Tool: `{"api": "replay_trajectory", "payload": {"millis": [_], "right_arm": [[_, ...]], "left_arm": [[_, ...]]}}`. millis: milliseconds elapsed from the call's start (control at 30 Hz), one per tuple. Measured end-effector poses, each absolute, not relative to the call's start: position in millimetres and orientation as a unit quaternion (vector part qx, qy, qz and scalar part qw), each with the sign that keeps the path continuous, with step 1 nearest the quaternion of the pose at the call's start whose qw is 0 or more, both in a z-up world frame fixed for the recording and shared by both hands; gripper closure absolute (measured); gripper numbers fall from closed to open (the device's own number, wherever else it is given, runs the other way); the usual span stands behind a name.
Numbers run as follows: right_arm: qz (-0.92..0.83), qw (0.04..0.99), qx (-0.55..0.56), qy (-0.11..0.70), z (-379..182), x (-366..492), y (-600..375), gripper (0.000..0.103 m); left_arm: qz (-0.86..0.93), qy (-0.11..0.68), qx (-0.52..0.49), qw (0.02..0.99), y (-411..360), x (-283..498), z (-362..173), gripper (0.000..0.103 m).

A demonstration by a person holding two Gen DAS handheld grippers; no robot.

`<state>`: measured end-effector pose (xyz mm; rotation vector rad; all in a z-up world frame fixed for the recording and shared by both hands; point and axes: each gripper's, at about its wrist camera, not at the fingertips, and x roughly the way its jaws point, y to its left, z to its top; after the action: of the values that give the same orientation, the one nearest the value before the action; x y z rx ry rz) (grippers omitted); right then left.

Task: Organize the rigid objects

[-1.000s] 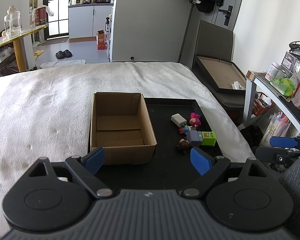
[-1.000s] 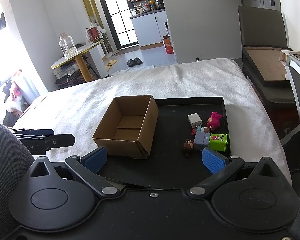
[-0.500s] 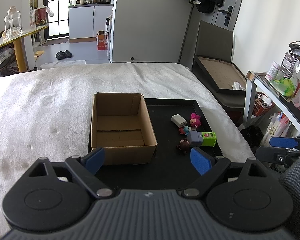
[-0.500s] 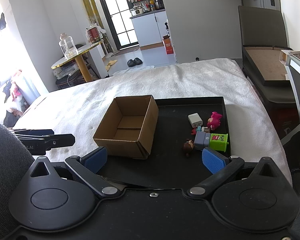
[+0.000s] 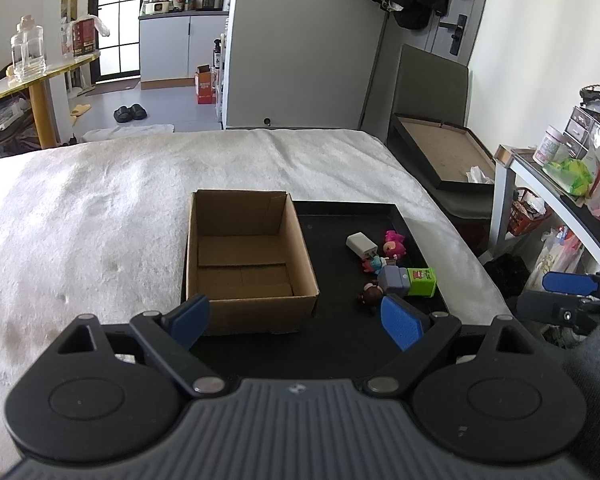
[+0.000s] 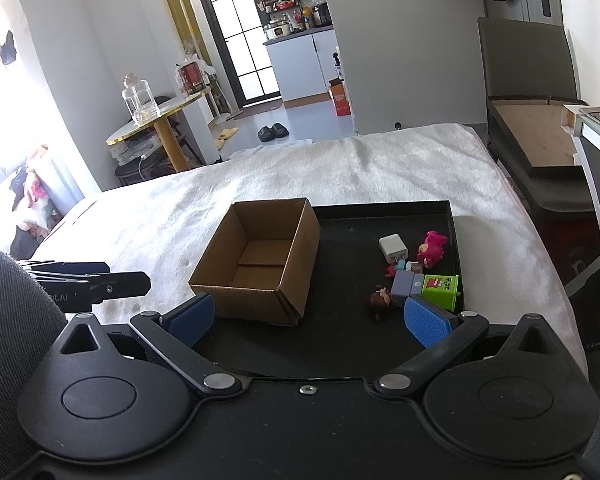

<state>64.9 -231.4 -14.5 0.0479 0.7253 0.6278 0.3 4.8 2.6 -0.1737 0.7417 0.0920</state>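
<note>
Two grippers hang above the near edge of a black tray (image 5: 352, 216), both with their blue pads spread wide and nothing between them. The left gripper (image 5: 296, 322) fills the bottom of the left wrist view; the right gripper (image 6: 308, 318) does the same in the right wrist view. Each also shows at the edge of the other's view.

The tray lies on a white fleecy cover (image 5: 100, 200). An open cardboard box (image 5: 248, 256) stands on the tray's left part, just left of frame centre, with nothing visible inside it.

Right of the box, well apart from it, small objects cluster on the tray floor: a white charger block (image 5: 361, 243), a pink figure (image 5: 392, 242) beside it, a grey-purple block (image 5: 394, 280) touching a green block (image 5: 421, 281), and a brown figure (image 5: 369, 294) nearest the grippers. Some tiny pieces between them are too small to name.
</note>
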Motion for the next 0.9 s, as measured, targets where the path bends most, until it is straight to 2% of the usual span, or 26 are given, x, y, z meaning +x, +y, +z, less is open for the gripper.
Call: {"api": "replay_trajectory", "payload": {"millis": [433,733,900], "right_arm": [[0.281,0.886,0.027,0.367,-45.6,94.0,-233.5,0.001],[0.263,0.885,0.033,0.382,-66.1,116.4,-236.2,0.005],[0.256,0.883,0.034,0.393,-75.1,129.8,-234.9,0.011]], "left_arm": [[0.065,0.381,-0.076,0.919,15.6,22.9,-21.6,0.011],[0.086,0.391,-0.078,0.913,24.7,46.4,-41.9,0.011],[0.099,0.399,-0.081,0.908,28.7,56.5,-51.7,0.011]]}}
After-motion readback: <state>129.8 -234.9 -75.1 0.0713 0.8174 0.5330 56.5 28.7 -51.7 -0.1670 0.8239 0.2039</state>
